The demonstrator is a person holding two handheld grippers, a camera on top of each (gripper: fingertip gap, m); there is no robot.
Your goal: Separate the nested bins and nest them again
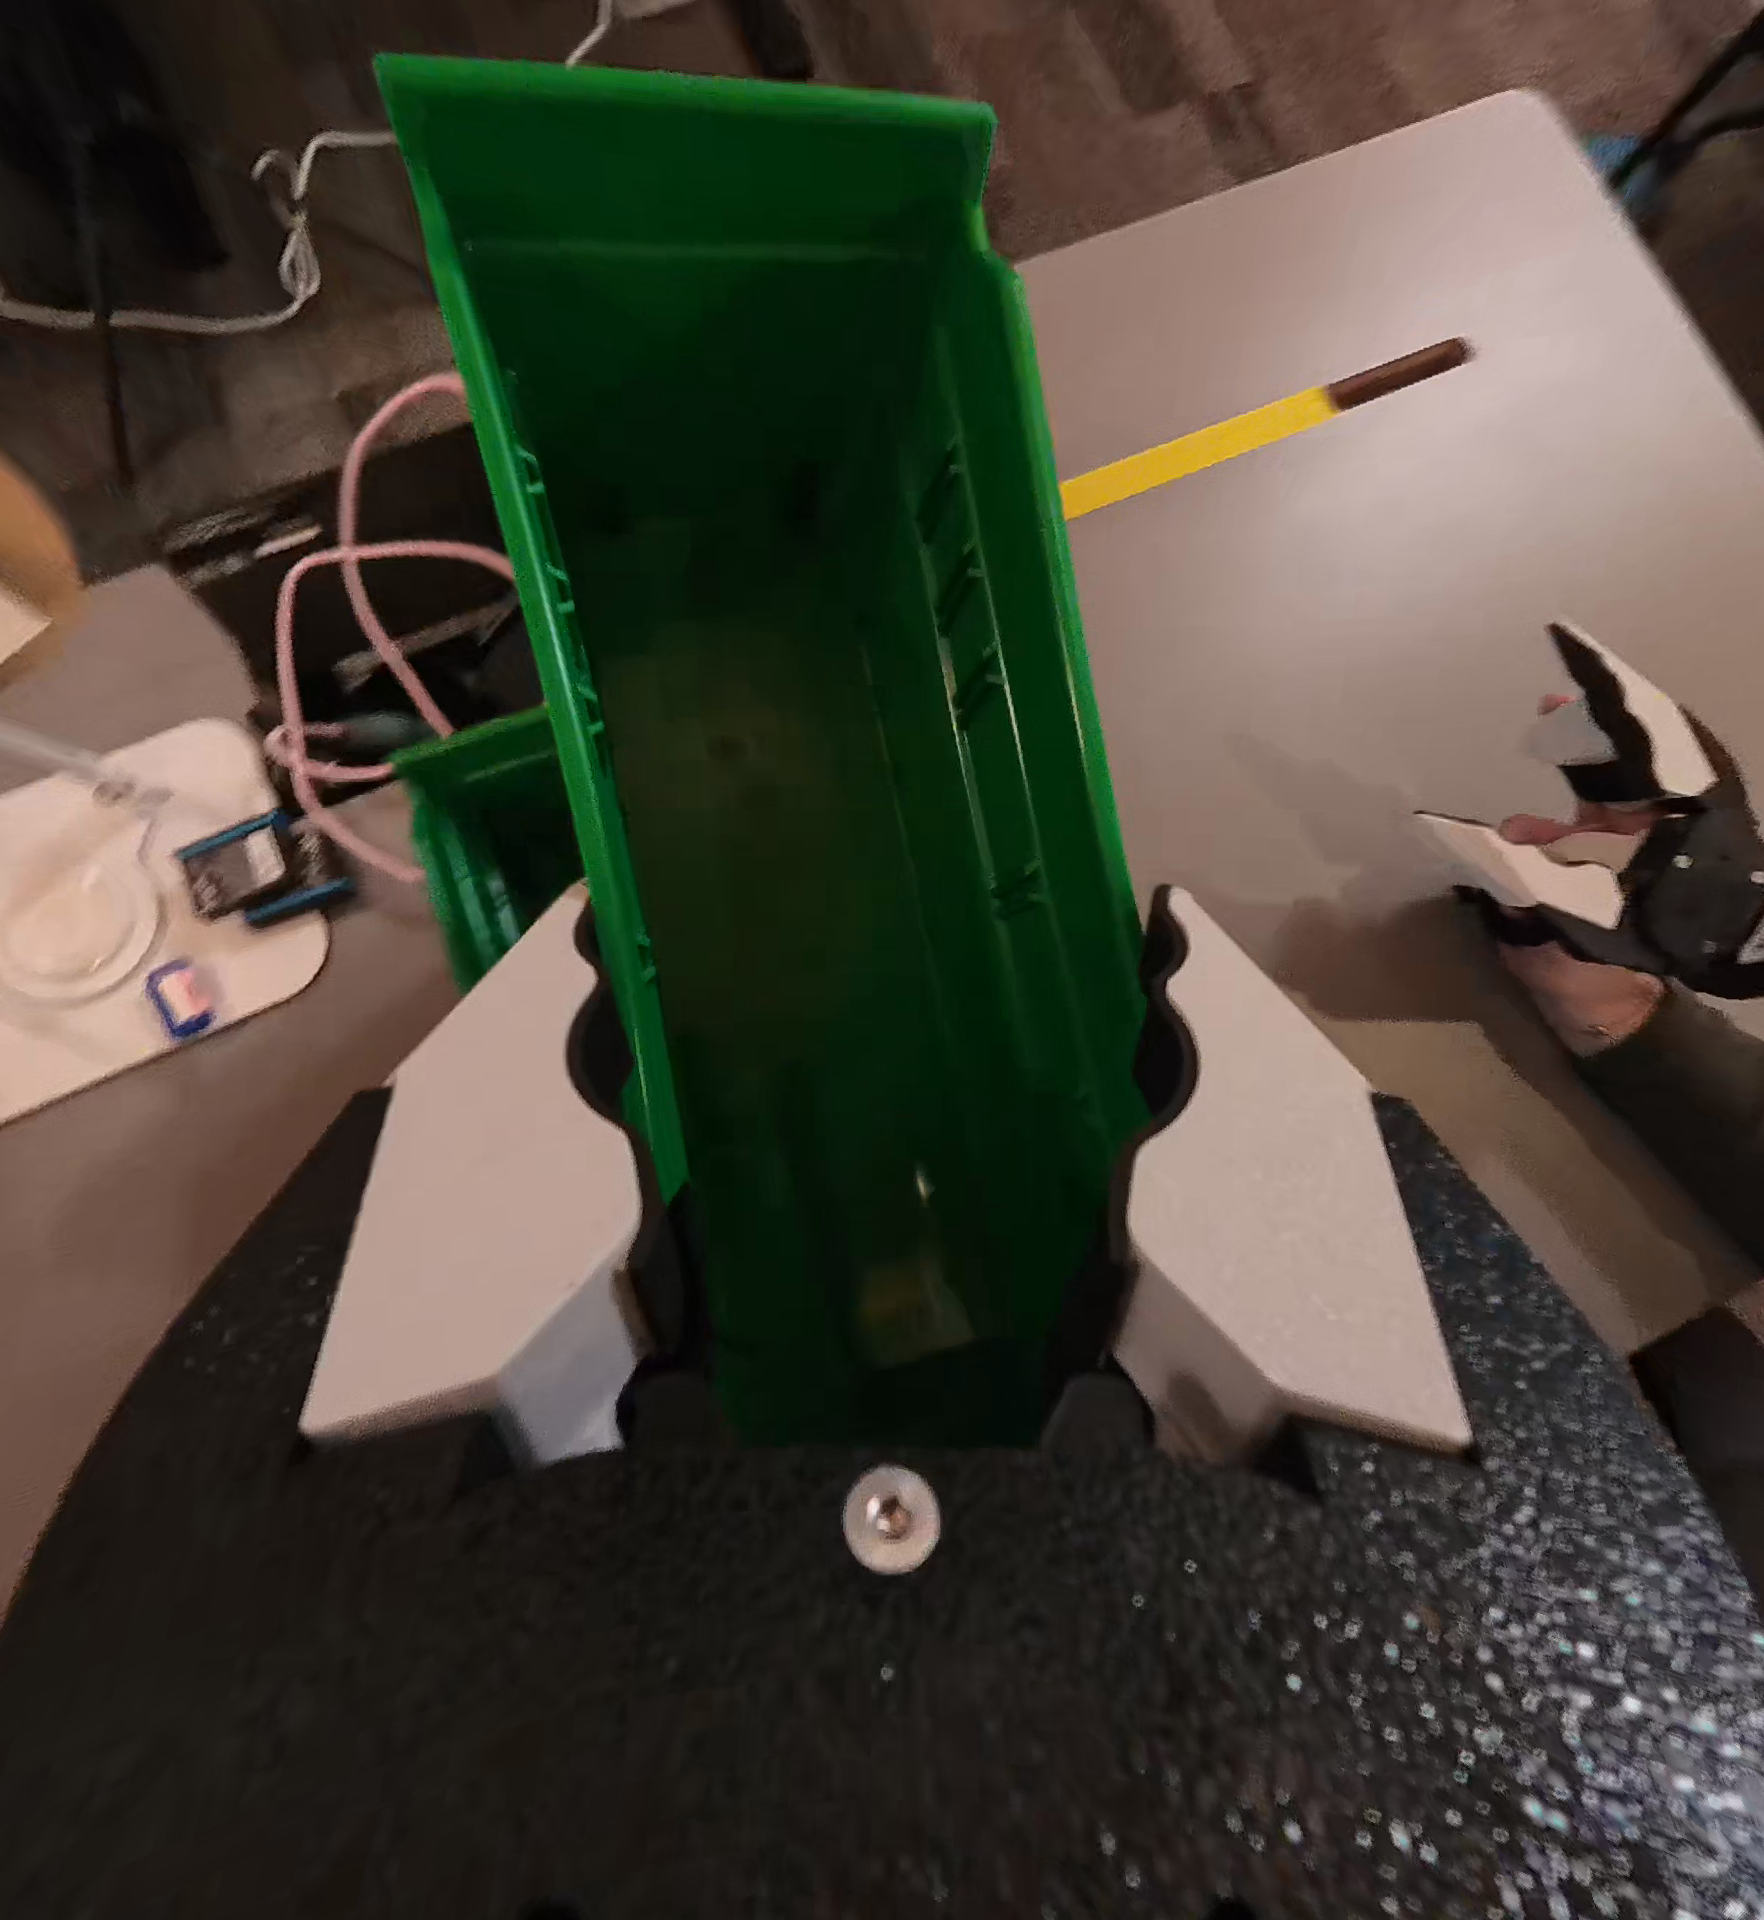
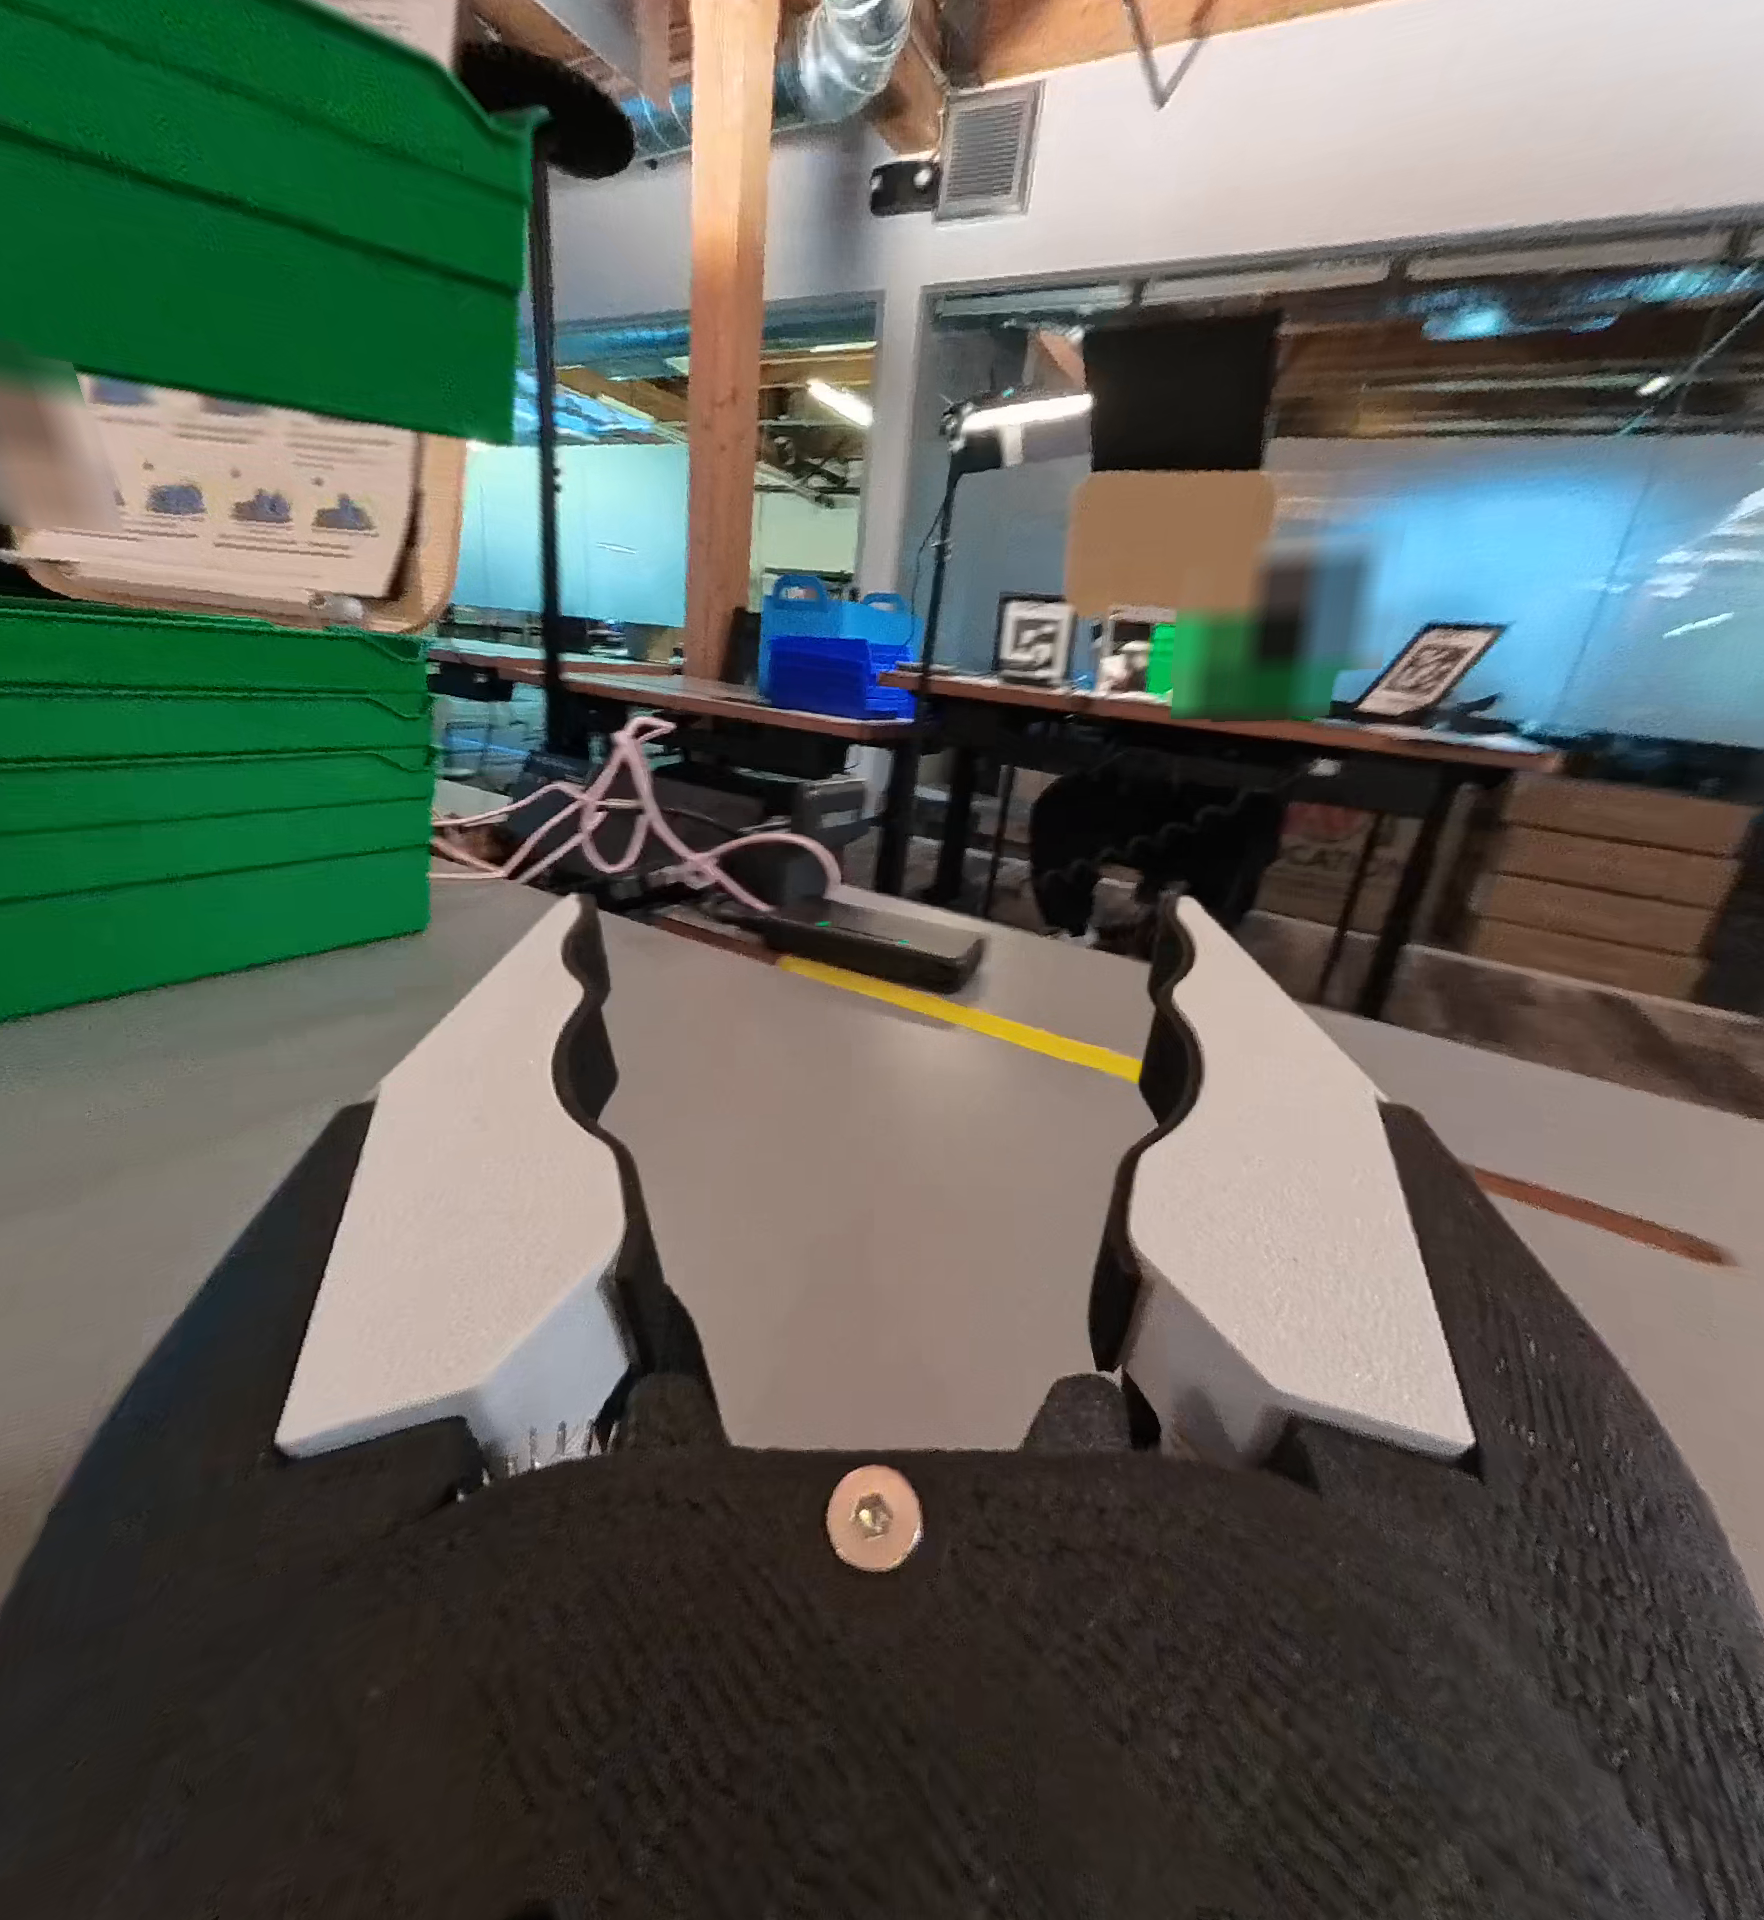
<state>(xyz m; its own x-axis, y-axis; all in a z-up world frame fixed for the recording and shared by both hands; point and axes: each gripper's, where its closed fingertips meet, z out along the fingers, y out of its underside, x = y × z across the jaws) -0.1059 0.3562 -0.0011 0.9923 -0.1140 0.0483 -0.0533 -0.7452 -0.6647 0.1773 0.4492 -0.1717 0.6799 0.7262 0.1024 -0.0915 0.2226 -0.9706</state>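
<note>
Green moulded plastic fills the space between my left gripper, whose grey fingers sit wide apart, one pressed against each long side wall of the lifted green rectangular bin. I hold it clear of the grey table, tilted so its open inside faces my camera. My right gripper hovers low over the same table, jaws spread and nothing between them.

Just beyond and below the raised bin, to its left in the left wrist view, stands the second green bin on the tabletop; the right wrist view shows it low at the left with the lifted one above it, the two apart. So I judge the separating done and the re-nesting ahead.

Farther out a yellow tape strip lies across the table, and a pink cable loops off its far edge.

The bin looks light, thin-walled and stiff enough, though smooth; I expect the walls to flex under squeeze. Gripping near the ribbed rim should hold best, and lowering it squarely should avoid jamming.
</note>
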